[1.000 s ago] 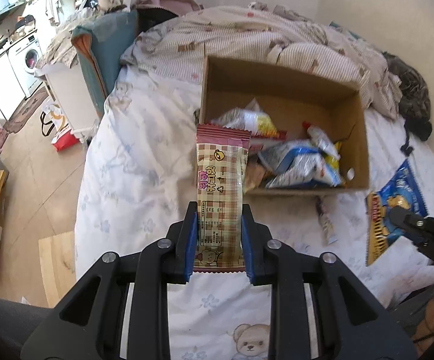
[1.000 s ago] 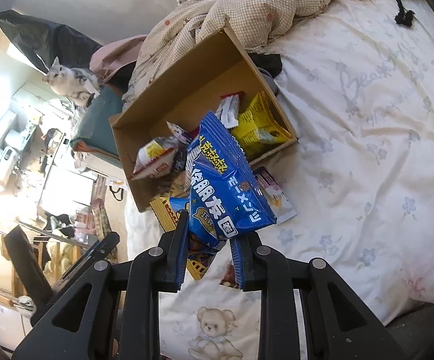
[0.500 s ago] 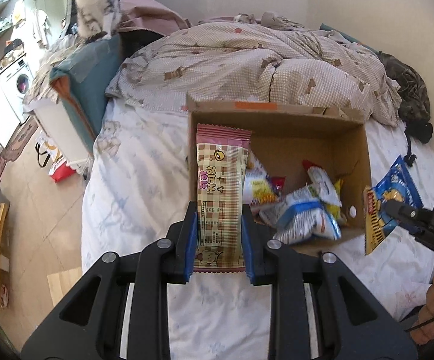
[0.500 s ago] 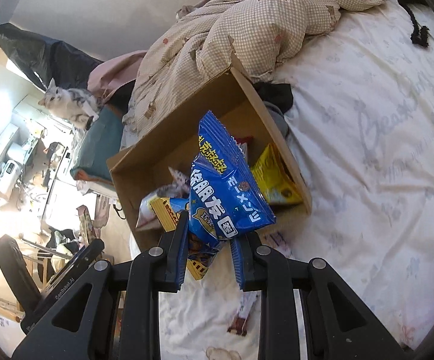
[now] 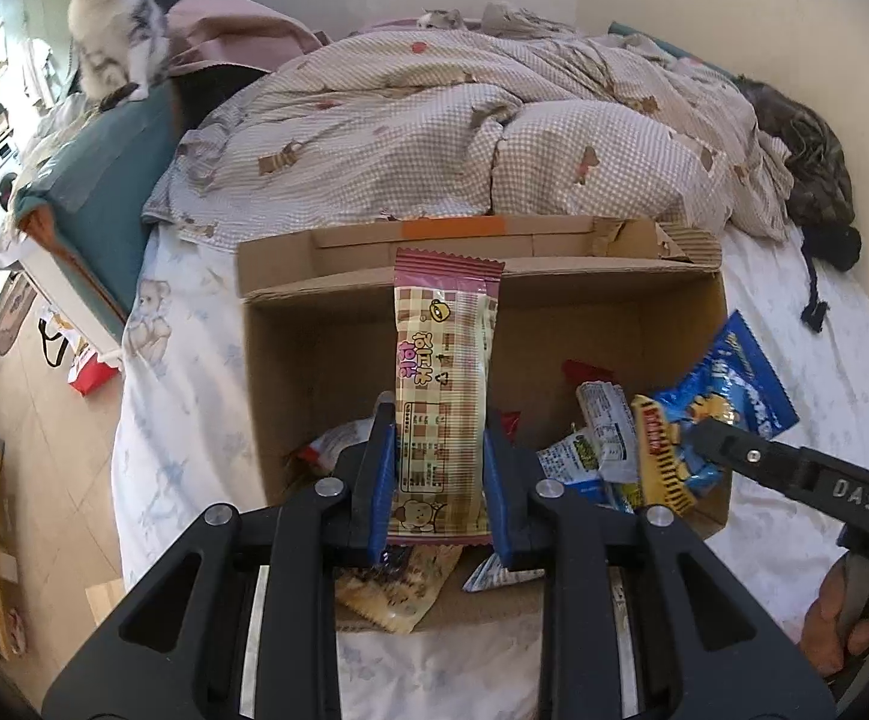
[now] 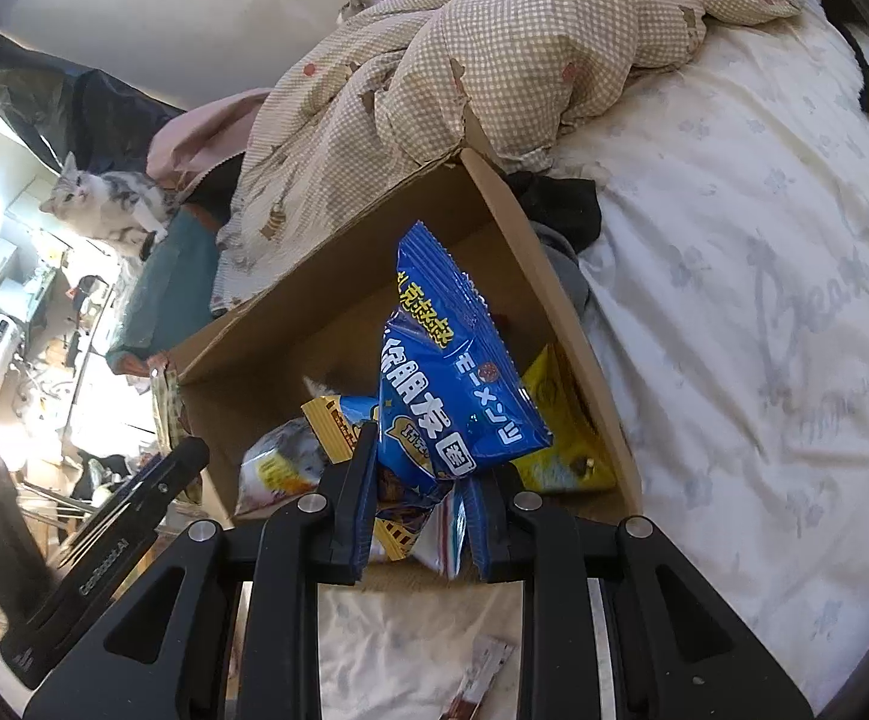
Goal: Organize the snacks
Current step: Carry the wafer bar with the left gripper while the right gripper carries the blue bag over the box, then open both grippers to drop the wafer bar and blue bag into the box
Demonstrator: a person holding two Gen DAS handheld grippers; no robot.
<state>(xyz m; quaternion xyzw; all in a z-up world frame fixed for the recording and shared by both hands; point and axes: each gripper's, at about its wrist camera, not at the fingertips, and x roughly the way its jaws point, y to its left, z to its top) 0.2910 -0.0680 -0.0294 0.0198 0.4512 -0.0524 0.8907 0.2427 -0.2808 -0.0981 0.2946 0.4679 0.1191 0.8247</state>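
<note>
You carried both snacks over the cardboard box [image 5: 290,360]. Your left gripper [image 5: 439,480] stayed clenched on the checked wafer packet [image 5: 443,384], your right gripper [image 6: 416,498] on the blue noodle-snack bag [image 6: 452,372]; the box now lay beneath both fingertips, ready for release.

Bed [image 5: 182,396] with white sheet, faint flower and bear print, carries everything. Open cardboard box [image 5: 662,312] sits at centre of the left wrist view; crumpled checked duvet [image 5: 434,138] at 12 o'clock touches its far flap, dark cloth [image 6: 560,204] lies just beside its right wall (partly tucked under). Dark cord [image 5: 815,306] lies at 3 o'clock, a thin snack stick [image 6: 476,678] at 6 o'clock in the right wrist view.
</note>
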